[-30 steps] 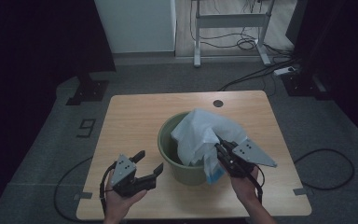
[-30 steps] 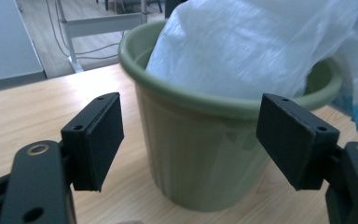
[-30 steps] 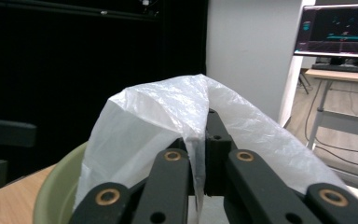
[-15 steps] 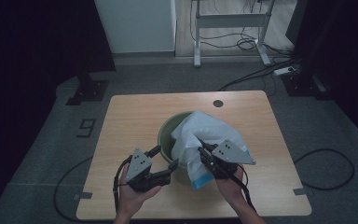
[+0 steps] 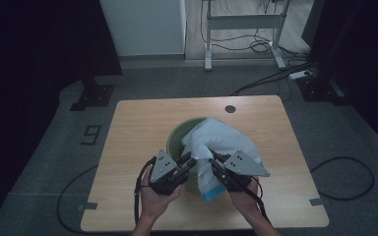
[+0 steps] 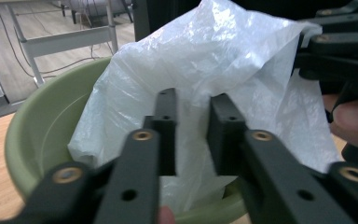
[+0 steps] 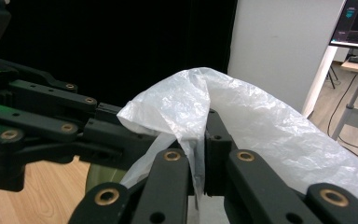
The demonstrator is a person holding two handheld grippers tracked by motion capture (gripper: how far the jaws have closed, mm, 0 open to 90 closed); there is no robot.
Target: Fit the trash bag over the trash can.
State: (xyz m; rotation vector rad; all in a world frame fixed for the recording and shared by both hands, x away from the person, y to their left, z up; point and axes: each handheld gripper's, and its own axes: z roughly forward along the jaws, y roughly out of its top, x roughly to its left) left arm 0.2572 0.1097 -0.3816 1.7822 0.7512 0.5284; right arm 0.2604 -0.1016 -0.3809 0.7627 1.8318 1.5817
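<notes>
Right tool pinching bag.

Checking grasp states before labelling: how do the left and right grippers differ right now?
The right gripper is shut on a fold of the white plastic bag; the left gripper has just been closing, and a gap remains between its pads, with the bag in front of them. In the high view the right gripper sits on the bag's draped side, the left gripper by the rim of the green bin. Both meet at the bag over the bin's near side.
</notes>
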